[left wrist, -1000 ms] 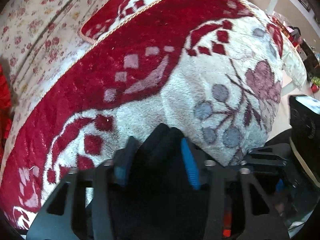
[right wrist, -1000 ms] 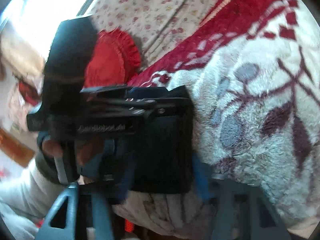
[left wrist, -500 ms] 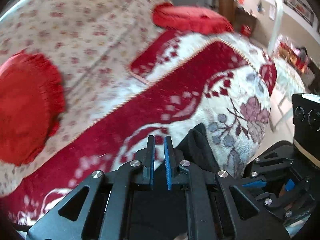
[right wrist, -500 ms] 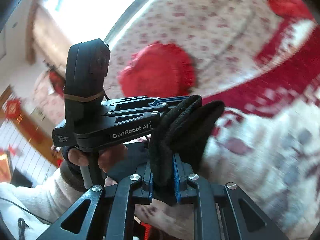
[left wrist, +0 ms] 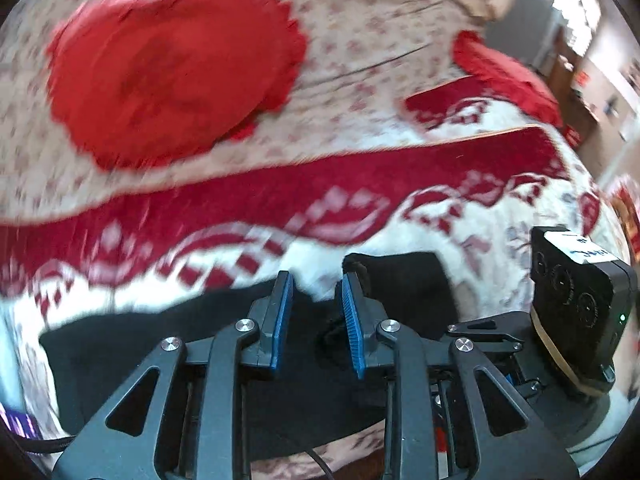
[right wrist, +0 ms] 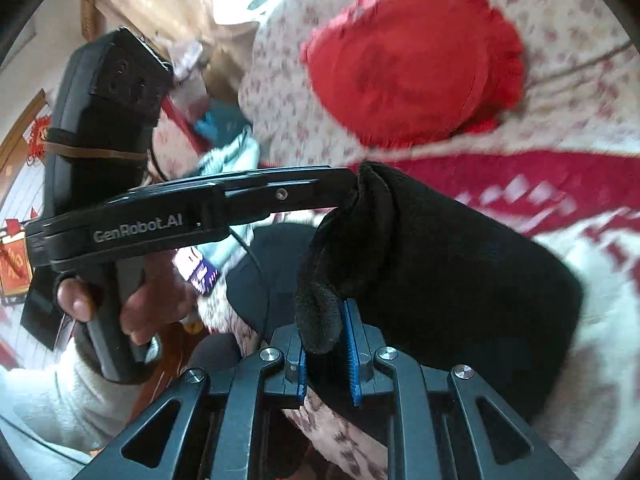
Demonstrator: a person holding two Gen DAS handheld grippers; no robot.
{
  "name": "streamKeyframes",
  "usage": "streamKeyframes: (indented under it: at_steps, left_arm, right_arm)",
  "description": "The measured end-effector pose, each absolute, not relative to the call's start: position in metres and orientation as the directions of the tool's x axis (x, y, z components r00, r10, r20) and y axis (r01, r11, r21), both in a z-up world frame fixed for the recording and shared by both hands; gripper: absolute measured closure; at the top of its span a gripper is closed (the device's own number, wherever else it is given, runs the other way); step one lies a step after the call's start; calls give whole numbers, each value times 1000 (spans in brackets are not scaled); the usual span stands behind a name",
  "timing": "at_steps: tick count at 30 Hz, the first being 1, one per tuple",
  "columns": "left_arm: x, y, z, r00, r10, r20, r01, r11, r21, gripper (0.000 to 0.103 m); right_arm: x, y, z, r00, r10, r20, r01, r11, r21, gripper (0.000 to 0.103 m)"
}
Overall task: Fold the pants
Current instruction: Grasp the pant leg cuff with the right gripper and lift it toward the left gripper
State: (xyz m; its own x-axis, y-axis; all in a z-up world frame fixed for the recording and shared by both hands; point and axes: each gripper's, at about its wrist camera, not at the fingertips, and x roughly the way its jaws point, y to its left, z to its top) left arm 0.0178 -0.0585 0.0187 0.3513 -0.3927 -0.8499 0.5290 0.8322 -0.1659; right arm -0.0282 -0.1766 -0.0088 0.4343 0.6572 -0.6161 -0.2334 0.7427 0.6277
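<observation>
The black pants (left wrist: 168,344) lie on the red and white blanket (left wrist: 360,184), with a raised fold (left wrist: 404,284) to the right. My left gripper (left wrist: 314,304) hangs just above them, open, with nothing between its blue pads. In the right wrist view my right gripper (right wrist: 326,344) is shut on a bunched edge of the pants (right wrist: 440,272) and holds it lifted off the blanket. The left gripper's fingers (right wrist: 280,192) reach in from the left and touch the top of that lifted fold.
A round red cushion (left wrist: 172,64) lies on the floral sheet (left wrist: 360,40) behind the blanket; it also shows in the right wrist view (right wrist: 412,80). A second red cushion (left wrist: 504,72) sits far right. The right gripper's body (left wrist: 576,300) is close at right.
My left gripper has opened and let go of the pants. Both grippers have swung so the round cushion fills the background. My right gripper still holds the fold.
</observation>
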Motion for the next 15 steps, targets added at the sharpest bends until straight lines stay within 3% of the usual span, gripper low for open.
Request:
streamKeyframes:
  at_steps: [8,15]
  left_arm:
    - [13,-26,10,324,-476,-817,451,837,-309,67]
    - [24,-25,6,372,-409,-833,421,874,-242,67]
  right_arm:
    - [-34,-163,-6,401,681,-613,-256,726,639,88]
    - [-15,-145,-14,390,691,-609,-265,718,644,88]
